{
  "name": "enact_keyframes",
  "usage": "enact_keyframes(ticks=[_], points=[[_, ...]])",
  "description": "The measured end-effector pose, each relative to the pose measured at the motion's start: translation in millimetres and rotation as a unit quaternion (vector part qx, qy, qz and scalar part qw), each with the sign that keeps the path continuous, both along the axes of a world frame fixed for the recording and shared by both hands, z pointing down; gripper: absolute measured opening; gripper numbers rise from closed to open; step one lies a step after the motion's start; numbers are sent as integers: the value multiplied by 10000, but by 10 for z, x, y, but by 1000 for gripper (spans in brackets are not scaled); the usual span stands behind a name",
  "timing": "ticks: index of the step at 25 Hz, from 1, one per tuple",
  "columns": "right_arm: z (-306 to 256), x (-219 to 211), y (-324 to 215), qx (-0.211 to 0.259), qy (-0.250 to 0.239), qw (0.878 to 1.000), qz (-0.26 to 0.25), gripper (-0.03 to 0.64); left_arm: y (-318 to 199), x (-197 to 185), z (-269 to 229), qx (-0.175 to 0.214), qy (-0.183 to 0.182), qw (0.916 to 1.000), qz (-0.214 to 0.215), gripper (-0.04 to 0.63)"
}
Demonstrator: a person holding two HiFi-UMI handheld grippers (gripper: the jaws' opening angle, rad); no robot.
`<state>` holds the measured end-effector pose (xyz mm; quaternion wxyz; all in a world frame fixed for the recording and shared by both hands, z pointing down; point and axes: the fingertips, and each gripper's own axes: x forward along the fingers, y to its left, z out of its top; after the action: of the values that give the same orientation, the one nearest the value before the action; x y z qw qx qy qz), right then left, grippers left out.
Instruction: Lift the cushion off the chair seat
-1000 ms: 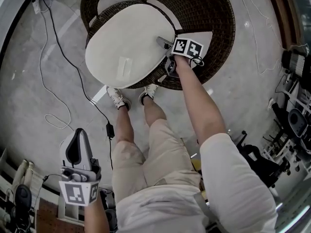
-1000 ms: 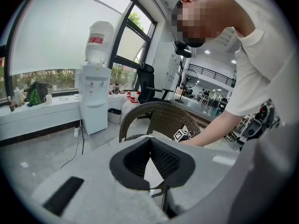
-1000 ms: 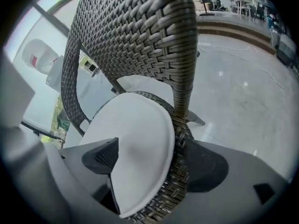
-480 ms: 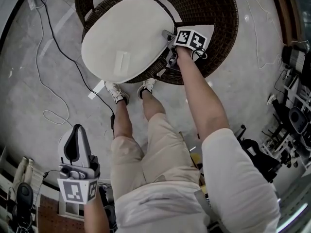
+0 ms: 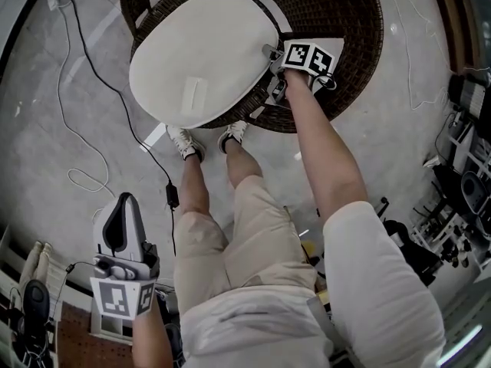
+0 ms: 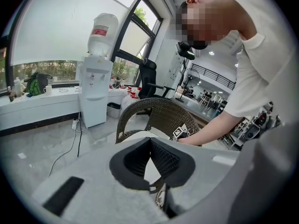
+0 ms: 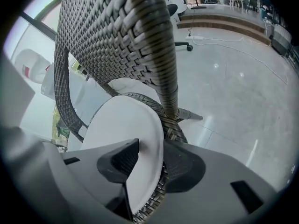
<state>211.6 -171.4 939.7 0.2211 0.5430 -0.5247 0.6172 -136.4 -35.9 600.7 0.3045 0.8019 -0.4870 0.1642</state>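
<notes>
A white oval cushion (image 5: 199,52) lies on the seat of a dark wicker chair (image 5: 345,21). My right gripper (image 5: 270,73) points steeply down at the cushion's right edge. In the right gripper view the cushion (image 7: 121,129) has its edge between the jaws, which are closing; the fingers (image 7: 124,160) dent the fabric just inside the wicker rim (image 7: 173,129). My left gripper (image 5: 123,205) hangs low at the bottom left, far from the chair, shut and holding nothing. In the left gripper view, the left gripper (image 6: 150,143) faces the chair (image 6: 159,108) from a distance.
Black and white cables (image 5: 100,83) trail over the grey floor left of the chair. The person's shoes (image 5: 184,146) stand at the chair's front edge. A water dispenser (image 6: 96,87) stands by the window. Equipment (image 5: 464,182) crowds the right side.
The right gripper has kept its place at the cushion's right edge while the view shifted slightly. The left gripper has stayed low at the left.
</notes>
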Motion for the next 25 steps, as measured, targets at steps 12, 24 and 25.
enact_keyframes(ticks=[12, 24, 25], points=[[32, -43, -5, -158, 89, 9983, -556, 128, 7, 93, -22, 21, -7, 10000, 43, 17], [-539, -170, -166, 585, -304, 9948, -777, 35, -11, 165, -285, 280, 88, 9995, -91, 17], [-606, -179, -159, 632, -343, 9948, -723, 35, -11, 159, -334, 319, 95, 9994, -113, 15]])
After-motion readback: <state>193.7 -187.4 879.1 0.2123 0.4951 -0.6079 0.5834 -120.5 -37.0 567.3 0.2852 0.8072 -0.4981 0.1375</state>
